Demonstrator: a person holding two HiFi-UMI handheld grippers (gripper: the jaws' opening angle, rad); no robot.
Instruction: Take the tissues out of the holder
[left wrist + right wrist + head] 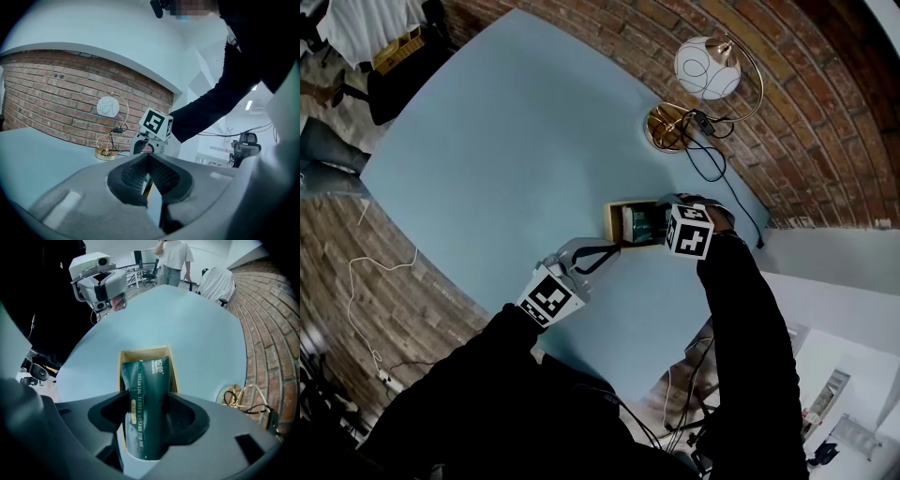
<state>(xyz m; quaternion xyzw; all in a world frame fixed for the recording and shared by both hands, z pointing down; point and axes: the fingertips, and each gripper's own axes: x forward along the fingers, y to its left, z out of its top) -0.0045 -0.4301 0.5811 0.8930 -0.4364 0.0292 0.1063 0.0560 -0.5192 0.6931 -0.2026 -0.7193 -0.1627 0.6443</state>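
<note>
**Softly does it: tissue pack in the holder, gripped on both flanks**

The tissue pack [145, 408] stands inside the holder [143, 354], a small open-topped wooden box, and fills most of it. The right gripper [147, 416] comes in from above the holder. Its fingers are clamped on the pack's two long sides, with the dark green wrapper between them.

The pack looks light and soft: a slick plastic film over compressible paper. It will likely give under pressure instead of resisting, and the film may slide if the squeeze is slack. The broad sides near the upper end of the pack, clear of the holder's rim, seem the sensible place to hold. That is roughly where the fingers sit.

The left gripper [149, 176] reaches the near corner of the holder. Its fingers are pinched together on a thin wood-coloured edge, which I take to be the holder's wall. That should keep the light box from rising with the pack.

Little stands in the way. The holder's walls hug the pack closely, so a tilted pull could drag against them. Beyond the holder, well apart from it on the pale blue surface [516, 141], stands a lamp [706, 67] with a globe shade. Its cable [712, 164] trails towards the holder's far side without reaching it. A brick wall [825, 112] lies behind the lamp.
</note>
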